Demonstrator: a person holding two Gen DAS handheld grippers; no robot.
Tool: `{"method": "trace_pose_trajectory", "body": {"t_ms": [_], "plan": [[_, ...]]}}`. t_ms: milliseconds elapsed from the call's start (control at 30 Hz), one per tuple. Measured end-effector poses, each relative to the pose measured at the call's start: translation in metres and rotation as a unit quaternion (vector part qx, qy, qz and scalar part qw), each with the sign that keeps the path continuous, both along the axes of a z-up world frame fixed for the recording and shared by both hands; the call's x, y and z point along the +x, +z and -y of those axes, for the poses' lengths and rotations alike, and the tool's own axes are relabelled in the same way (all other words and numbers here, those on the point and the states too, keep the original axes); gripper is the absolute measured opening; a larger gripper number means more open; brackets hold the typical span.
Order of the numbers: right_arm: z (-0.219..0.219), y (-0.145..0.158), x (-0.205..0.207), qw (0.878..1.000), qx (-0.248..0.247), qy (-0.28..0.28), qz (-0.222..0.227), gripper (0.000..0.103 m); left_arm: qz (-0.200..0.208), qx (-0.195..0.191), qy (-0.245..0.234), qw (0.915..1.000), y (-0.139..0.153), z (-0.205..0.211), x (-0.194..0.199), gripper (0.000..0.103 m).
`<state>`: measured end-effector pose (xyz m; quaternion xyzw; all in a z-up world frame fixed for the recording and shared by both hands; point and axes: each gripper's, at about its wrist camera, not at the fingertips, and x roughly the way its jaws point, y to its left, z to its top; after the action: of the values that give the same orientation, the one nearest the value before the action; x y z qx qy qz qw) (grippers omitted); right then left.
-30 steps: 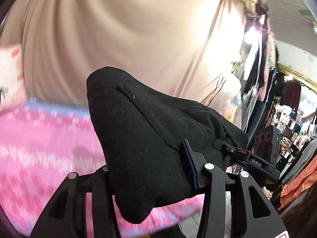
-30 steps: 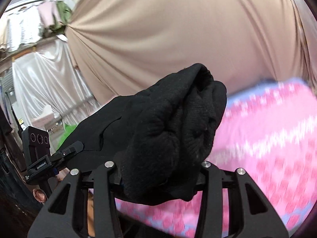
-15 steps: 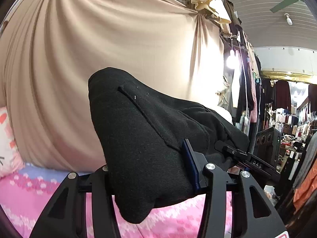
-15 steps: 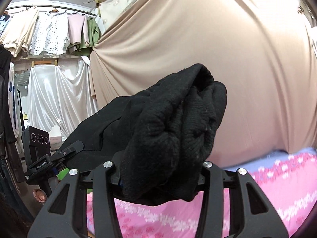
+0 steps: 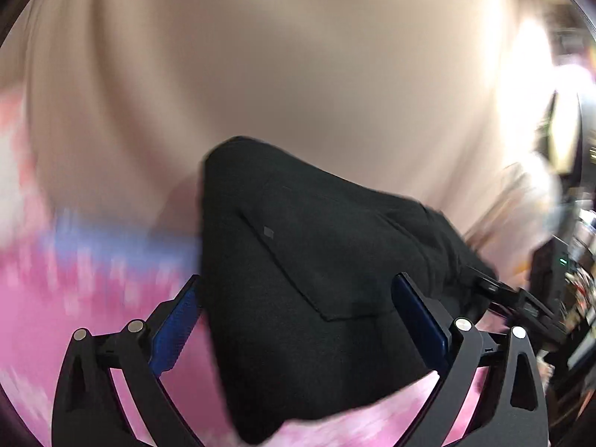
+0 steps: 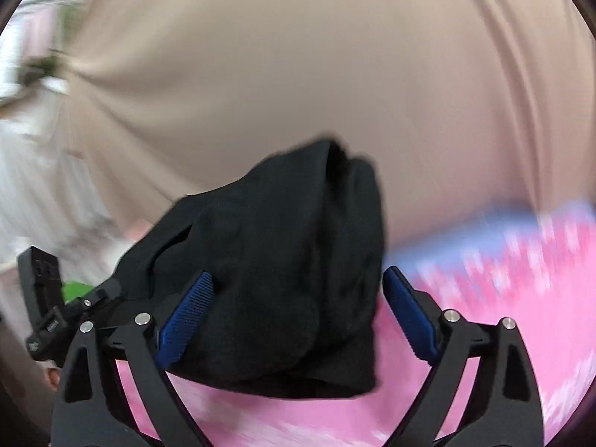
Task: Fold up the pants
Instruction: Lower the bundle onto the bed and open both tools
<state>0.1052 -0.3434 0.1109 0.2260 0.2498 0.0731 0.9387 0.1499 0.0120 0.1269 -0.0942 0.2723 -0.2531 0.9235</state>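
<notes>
The black pants (image 5: 316, 279) sit bunched between the spread fingers of my left gripper (image 5: 298, 320), over the pink patterned bed cover (image 5: 74, 316). The left gripper is open, its blue pads (image 5: 175, 331) clear of the cloth on the left side. In the right wrist view the other bunched end of the pants (image 6: 283, 272) lies between the spread fingers of my right gripper (image 6: 298, 316), which is open too. Both views are motion-blurred. I cannot tell whether the cloth rests on the cover or is falling.
A beige curtain (image 5: 298, 74) hangs behind the bed in both views. The pink cover with a blue border (image 6: 503, 279) stretches right in the right wrist view. The other gripper's body (image 6: 41, 298) shows at the left there. Shop clutter (image 5: 573, 260) is at far right.
Both grippers have opened and let go of the pants. Both cameras tilted back down toward the pink cover after pointing up at the curtain.
</notes>
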Motion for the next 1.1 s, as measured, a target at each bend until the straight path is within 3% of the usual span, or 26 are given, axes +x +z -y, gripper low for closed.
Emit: {"method": "trace_pose_trajectory", "body": {"t_ms": [67,133,167,300,400,533,567,600,667,733,800,900,933,1000,1033,1100], "plan": [[0.022,-0.070,0.006,0.995,0.023,-0.035,-0.086,0.081,-0.098,0.029,0.039,0.9940,-0.079,-0.009,0.035,0.081],[0.036,-0.108,-0.010,0.991,0.053,-0.043,-0.119,0.077,-0.153,0.027,0.046,0.9868,-0.123,-0.022,0.039,0.076],[0.041,-0.116,-0.022,0.990,0.057,-0.048,-0.123,0.077,-0.162,0.027,0.052,0.9851,-0.133,-0.026,0.035,0.076],[0.045,-0.106,-0.029,0.991,0.073,-0.030,-0.106,0.082,-0.161,0.021,0.049,0.9855,-0.132,-0.030,0.021,0.078],[0.038,-0.106,-0.003,0.988,0.105,0.006,-0.110,0.088,-0.188,0.004,0.029,0.9817,-0.133,-0.017,0.037,0.081],[0.018,-0.121,0.038,0.985,0.097,0.006,-0.145,0.091,-0.223,-0.008,0.024,0.9744,-0.153,-0.001,0.061,0.083],[0.013,-0.127,0.049,0.983,0.102,0.014,-0.151,0.069,-0.224,-0.017,0.020,0.9743,-0.156,-0.001,0.066,0.075],[0.009,-0.130,0.056,0.983,0.095,0.016,-0.158,0.055,-0.221,-0.027,0.015,0.9747,-0.154,0.000,0.069,0.071],[-0.002,-0.111,0.057,0.989,0.061,0.017,-0.131,0.034,-0.202,-0.024,0.010,0.9791,-0.143,0.005,0.070,0.051],[-0.011,-0.088,0.050,0.995,0.030,0.014,-0.092,0.033,-0.158,-0.001,0.015,0.9873,-0.121,0.011,0.065,0.048],[-0.012,-0.079,0.048,0.997,0.022,0.011,-0.076,0.033,-0.141,0.008,0.018,0.9898,-0.112,0.013,0.063,0.048],[-0.003,-0.119,0.064,0.989,0.004,-0.010,-0.145,0.049,-0.158,0.054,0.018,0.9858,-0.127,0.023,0.072,0.060],[0.002,-0.130,0.063,0.988,0.014,-0.015,-0.154,0.060,-0.156,0.071,0.025,0.9848,-0.132,0.026,0.070,0.068],[0.010,-0.128,0.050,0.989,0.052,-0.020,-0.140,0.058,-0.133,0.092,0.037,0.9861,-0.130,0.028,0.059,0.070],[0.010,-0.118,0.044,0.990,0.041,-0.029,-0.129,0.050,-0.127,0.100,0.039,0.9861,-0.128,0.029,0.055,0.070],[-0.001,-0.085,0.029,0.996,-0.006,-0.042,-0.082,0.044,-0.118,0.116,0.044,0.9852,-0.123,0.031,0.050,0.070]]}}
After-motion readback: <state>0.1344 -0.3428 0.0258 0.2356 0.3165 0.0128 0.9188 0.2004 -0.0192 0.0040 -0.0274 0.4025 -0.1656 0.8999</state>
